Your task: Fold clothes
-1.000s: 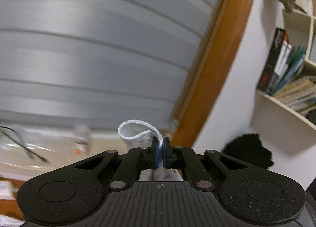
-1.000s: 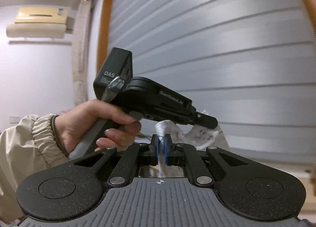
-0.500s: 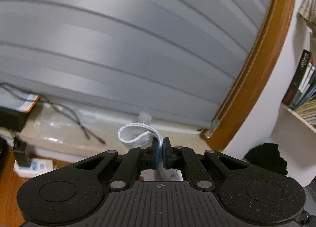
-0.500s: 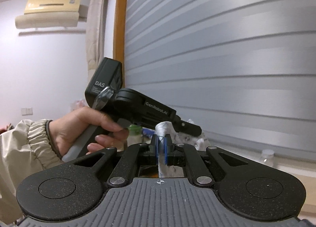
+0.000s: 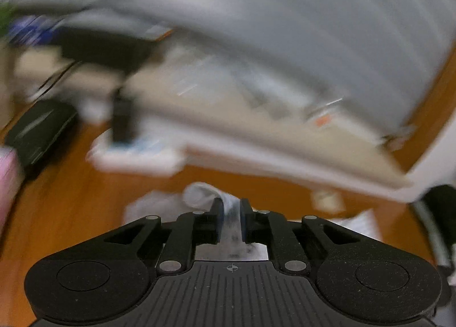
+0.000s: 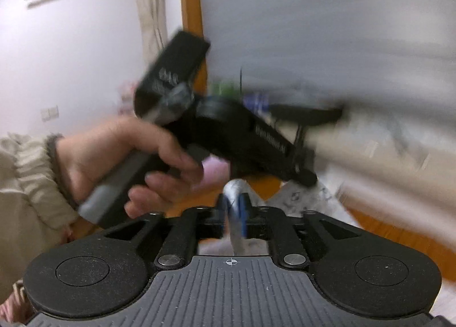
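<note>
A white garment point(image 5: 199, 196) with faint grey print lies bunched on the wooden table point(image 5: 71, 198). A strip of it still runs up between the pads of my left gripper point(image 5: 230, 207), whose jaws are opening and stand slightly apart. In the right wrist view a fold of the same garment point(image 6: 235, 187) stands loosely between the pads of my right gripper point(image 6: 234, 204), whose jaws are also opening. A person's hand point(image 6: 128, 150) holds the left gripper point(image 6: 307, 176) just ahead, above more of the cloth point(image 6: 299, 196). Both views are motion-blurred.
A pale window ledge point(image 5: 256, 127) under a grey blind point(image 5: 285, 13) runs along the table's far side. A white power strip point(image 5: 136, 156) and a black device point(image 5: 37, 133) lie at the left. Something pink point(image 5: 7, 167) sits at the left edge.
Both grippers have dropped from in front of the blind down toward the table, pitching downward. Their jaws, tightly shut on the cloth before, have parted. The garment now reaches the tabletop.
</note>
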`<state>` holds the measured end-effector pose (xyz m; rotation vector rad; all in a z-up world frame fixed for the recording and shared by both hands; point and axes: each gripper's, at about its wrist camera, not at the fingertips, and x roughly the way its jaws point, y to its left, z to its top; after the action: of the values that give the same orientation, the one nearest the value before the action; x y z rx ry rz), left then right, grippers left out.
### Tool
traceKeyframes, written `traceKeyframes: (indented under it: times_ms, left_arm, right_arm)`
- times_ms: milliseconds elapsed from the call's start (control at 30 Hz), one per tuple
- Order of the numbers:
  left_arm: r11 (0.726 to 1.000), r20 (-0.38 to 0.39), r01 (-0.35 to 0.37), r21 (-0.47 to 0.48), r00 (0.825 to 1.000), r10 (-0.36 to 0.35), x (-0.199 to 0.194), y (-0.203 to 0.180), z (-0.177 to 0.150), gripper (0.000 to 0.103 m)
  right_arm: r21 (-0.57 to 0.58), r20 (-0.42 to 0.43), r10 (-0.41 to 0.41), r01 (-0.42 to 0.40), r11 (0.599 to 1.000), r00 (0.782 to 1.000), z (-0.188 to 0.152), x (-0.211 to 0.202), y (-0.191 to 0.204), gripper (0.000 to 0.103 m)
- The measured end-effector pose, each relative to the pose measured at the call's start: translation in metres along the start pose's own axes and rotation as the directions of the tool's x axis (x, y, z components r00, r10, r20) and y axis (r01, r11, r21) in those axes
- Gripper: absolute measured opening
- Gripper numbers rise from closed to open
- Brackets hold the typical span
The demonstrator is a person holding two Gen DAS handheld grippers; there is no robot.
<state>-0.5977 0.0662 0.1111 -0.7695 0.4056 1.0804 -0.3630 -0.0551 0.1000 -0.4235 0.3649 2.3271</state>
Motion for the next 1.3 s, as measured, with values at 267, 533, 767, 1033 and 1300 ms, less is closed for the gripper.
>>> traceKeyframes:
  times_ms: [267,533,767,1033,1300]
  left_arm:
    - [0.993,0.032,-0.116,-0.019,0.993,0.116,-0.006,0.031,-0.016,0.012]
    - [0.993,0.044,-0.048,0.107,0.998,0.044,0.02,-0.029,-0.02,0.012]
    - [0.962,-0.022,0.047,0.269,0.999,-0.042,0.061,-0.099,-0.044,0.012]
    - [0.858,-0.117,0.104,0.502,0.992,-0.052,0.111,-0.178,-0.088,0.012]
    - [0.801,-0.114,0.113,0.588,0.992,-0.055,0.12,-0.206,-0.11,0.012]
  right_arm:
    - [-0.045,-0.063,-0.001,-0.001,0.999,0.998,-0.018,-0.047,-0.017,0.035]
    - [-0.1,-0.112,-0.193,0.182,0.978,0.975,-0.047,-0.151,-0.078,0.036]
    - [0.014,-0.221,-0.346,0.357,0.934,0.912,-0.115,-0.211,-0.143,0.036]
    - [0.002,-0.264,-0.336,0.349,0.937,0.904,-0.153,-0.219,-0.143,0.036]
    - [-0.008,-0.235,-0.307,0.314,0.949,0.922,-0.164,-0.245,-0.156,0.035]
